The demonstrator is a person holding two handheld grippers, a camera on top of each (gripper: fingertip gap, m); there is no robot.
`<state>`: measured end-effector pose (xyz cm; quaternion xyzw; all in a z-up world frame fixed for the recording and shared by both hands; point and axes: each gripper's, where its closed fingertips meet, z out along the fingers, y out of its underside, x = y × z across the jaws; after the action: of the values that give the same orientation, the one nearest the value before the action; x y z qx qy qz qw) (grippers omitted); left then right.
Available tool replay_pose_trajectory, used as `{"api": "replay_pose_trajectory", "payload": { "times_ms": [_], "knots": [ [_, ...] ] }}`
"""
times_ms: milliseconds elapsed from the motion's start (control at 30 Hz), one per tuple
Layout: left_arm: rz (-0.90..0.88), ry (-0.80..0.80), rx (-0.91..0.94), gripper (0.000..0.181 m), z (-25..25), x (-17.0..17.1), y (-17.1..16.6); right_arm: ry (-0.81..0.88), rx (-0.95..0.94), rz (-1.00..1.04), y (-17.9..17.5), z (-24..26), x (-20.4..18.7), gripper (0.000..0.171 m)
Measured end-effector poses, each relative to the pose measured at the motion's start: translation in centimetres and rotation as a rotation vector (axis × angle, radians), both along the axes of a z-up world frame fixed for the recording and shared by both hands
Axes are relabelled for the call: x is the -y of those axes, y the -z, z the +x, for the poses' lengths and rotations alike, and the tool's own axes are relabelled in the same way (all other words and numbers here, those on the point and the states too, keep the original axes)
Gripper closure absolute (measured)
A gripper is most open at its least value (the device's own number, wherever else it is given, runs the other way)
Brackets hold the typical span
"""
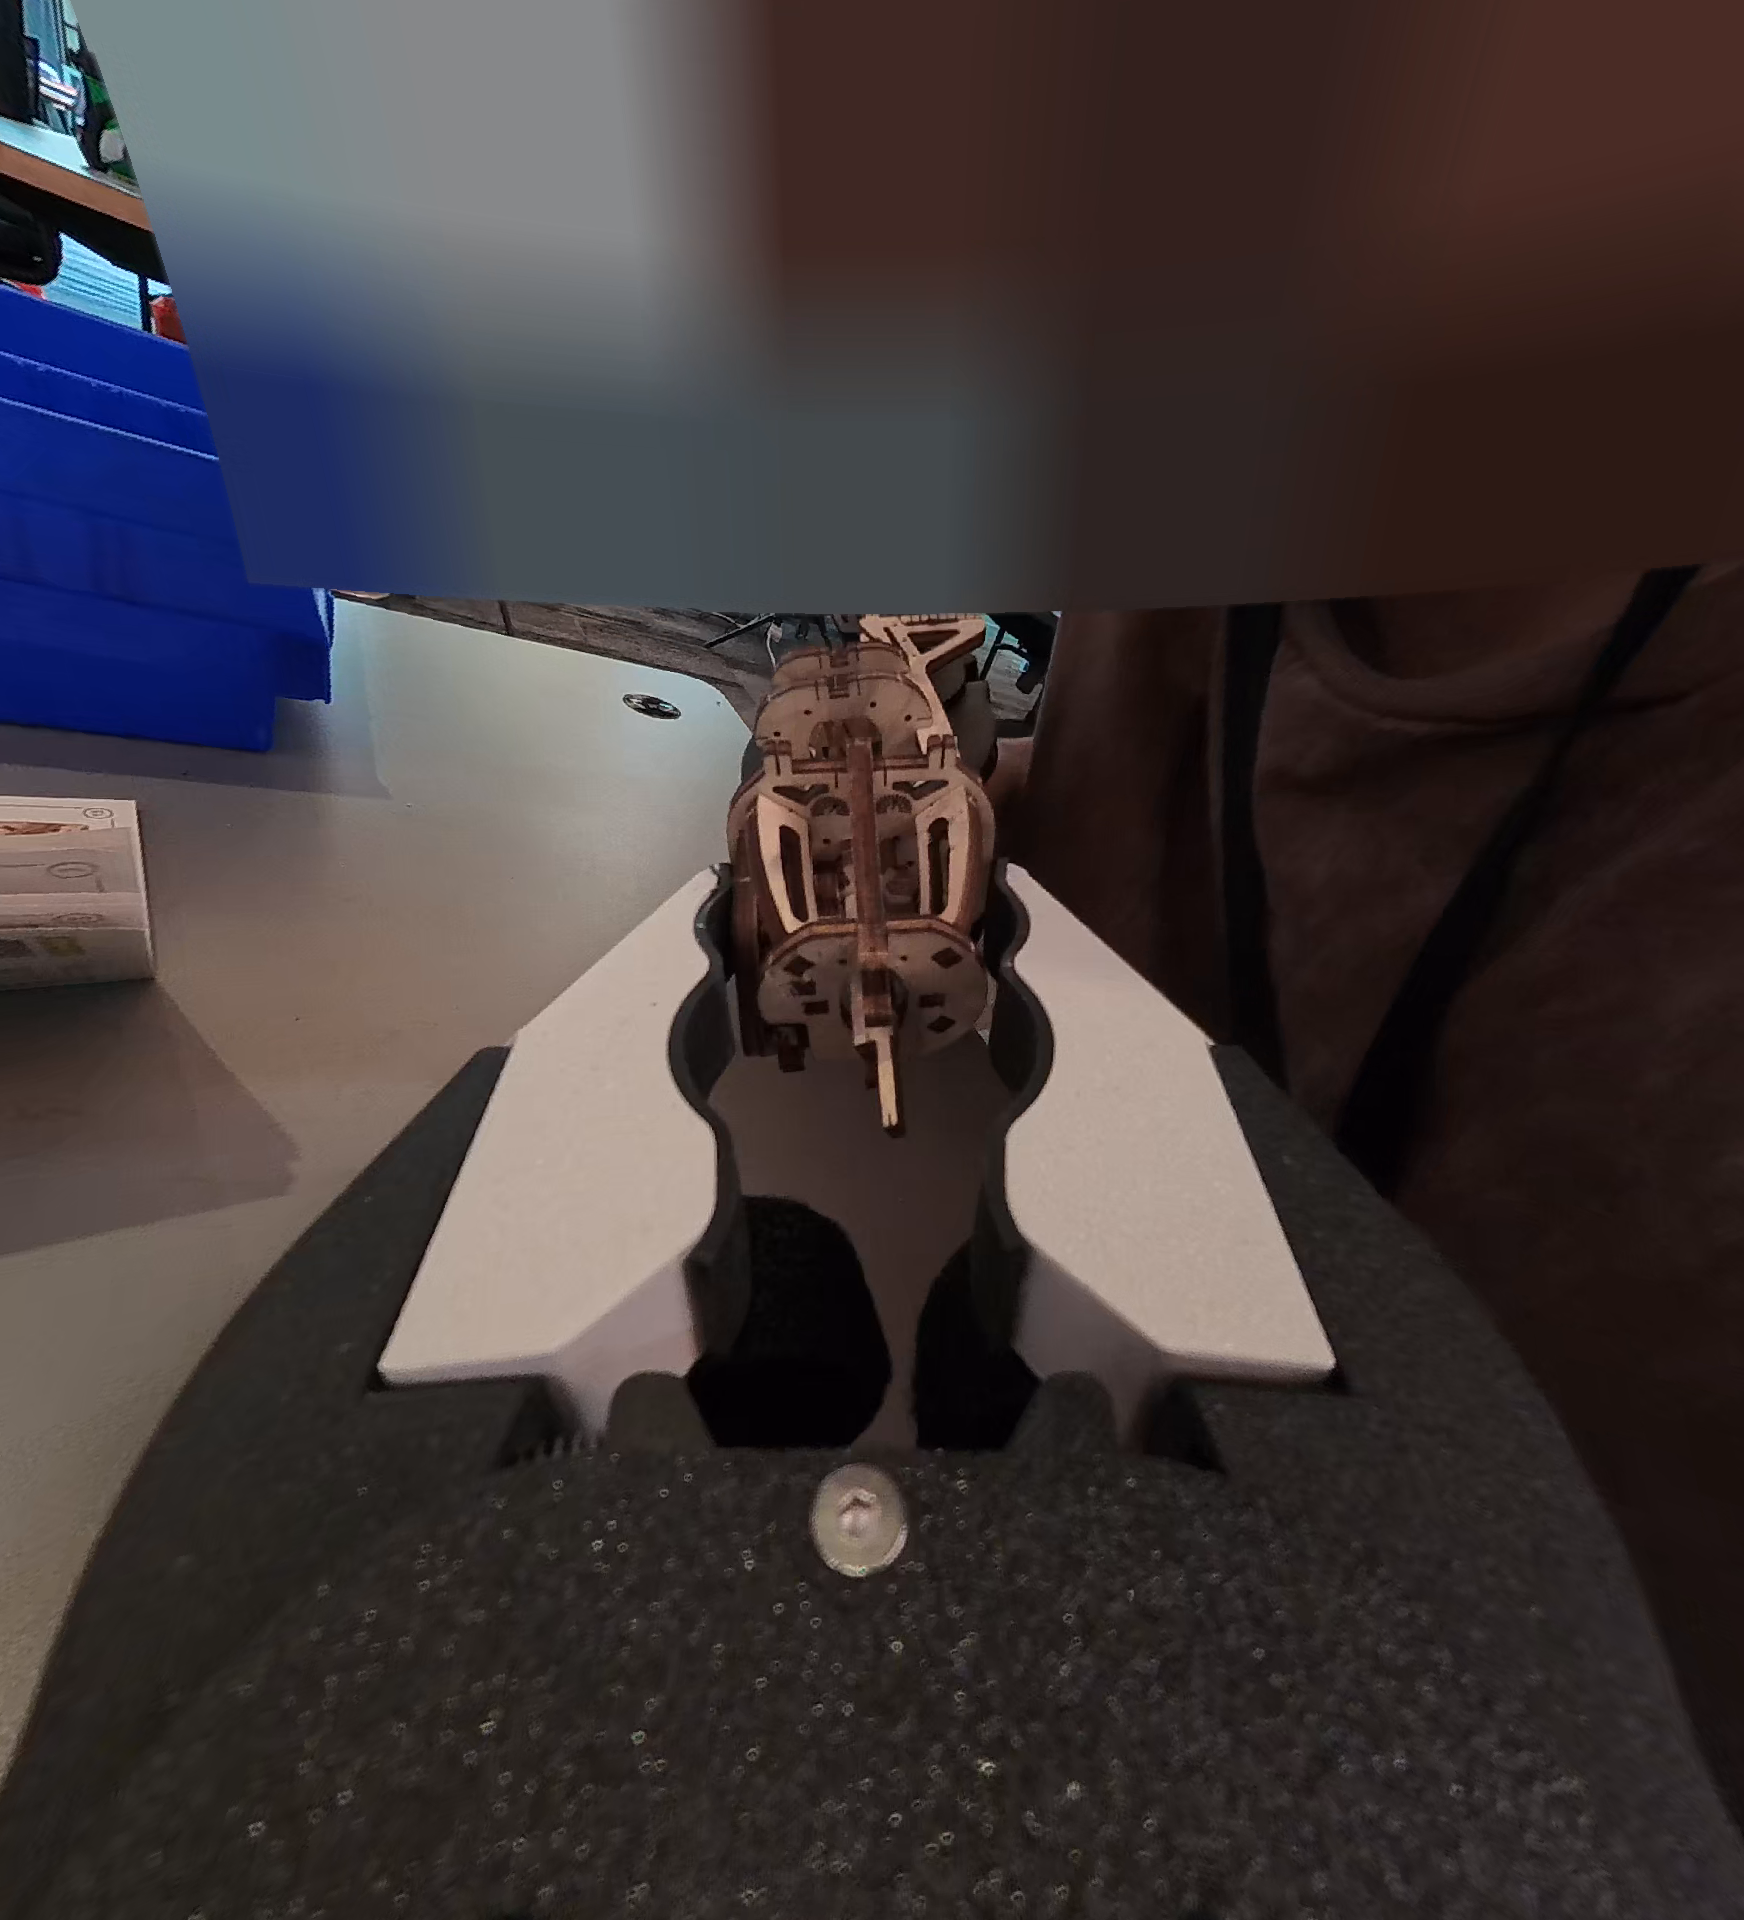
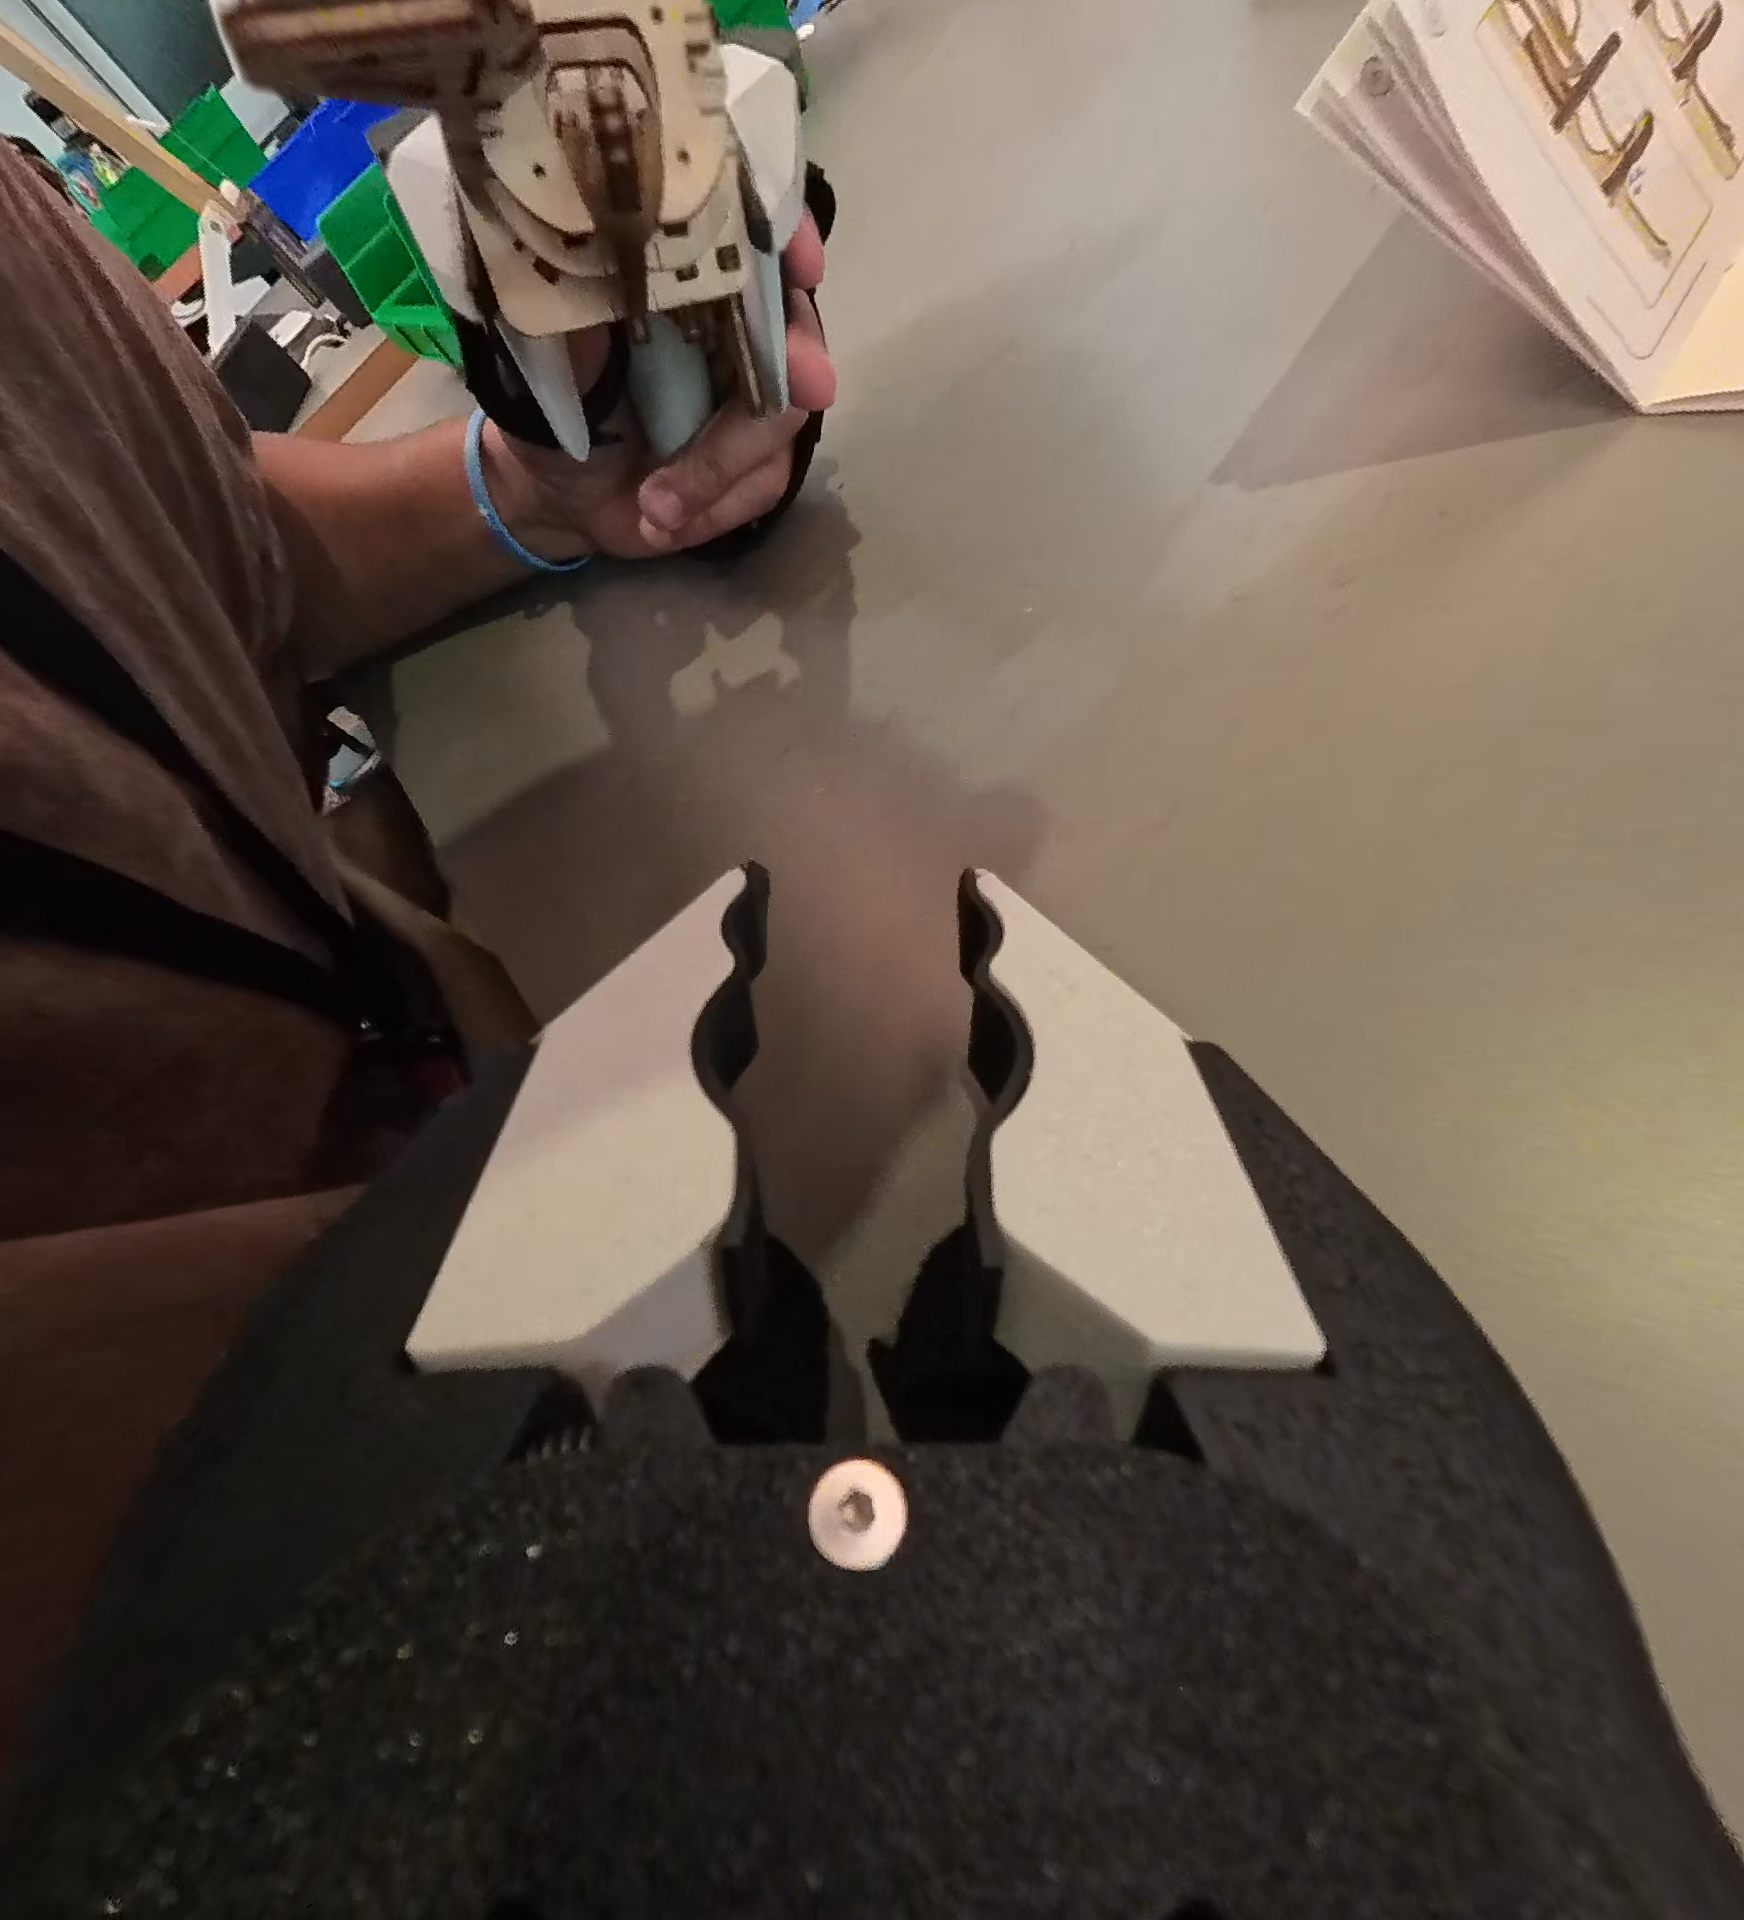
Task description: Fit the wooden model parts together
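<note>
My left gripper (image 1: 857,894) is shut on a pale laser-cut wooden model (image 1: 863,883), held raised above the grey table (image 1: 380,935), with a thin wooden strip sticking out toward the camera. In the right wrist view the same wooden model (image 2: 587,187) shows at the top left, clamped between the left gripper's white fingers (image 2: 556,384), with a person's hand (image 2: 681,488) gripping the handle below. My right gripper (image 2: 863,883) is open and empty, low over the table (image 2: 1263,831), well short of the model.
Blue plastic bins (image 1: 68,499) stand at the far left, and a folded instruction leaflet (image 1: 16,894) lies on the table. An open instruction booklet (image 2: 1595,187) lies at the right. The person's brown-clothed body (image 2: 68,727) is close on the left. Green and blue bins (image 2: 328,197) sit beyond. Left tips to right tips: about 11 centimeters.
</note>
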<state>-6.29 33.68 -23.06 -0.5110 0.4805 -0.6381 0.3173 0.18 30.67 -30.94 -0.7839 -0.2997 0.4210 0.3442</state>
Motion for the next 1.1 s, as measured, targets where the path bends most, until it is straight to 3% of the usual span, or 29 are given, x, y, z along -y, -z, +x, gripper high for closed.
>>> {"api": "replay_pose_trajectory", "payload": {
  "times_ms": [1100],
  "knots": [
    [-0.016, -0.010, -0.005, 0.137, 0.02, -0.21, 0.06, 0.008, 0.006, -0.005, 0.00, 0.02, 0.05, 0.138]
  ]
}}
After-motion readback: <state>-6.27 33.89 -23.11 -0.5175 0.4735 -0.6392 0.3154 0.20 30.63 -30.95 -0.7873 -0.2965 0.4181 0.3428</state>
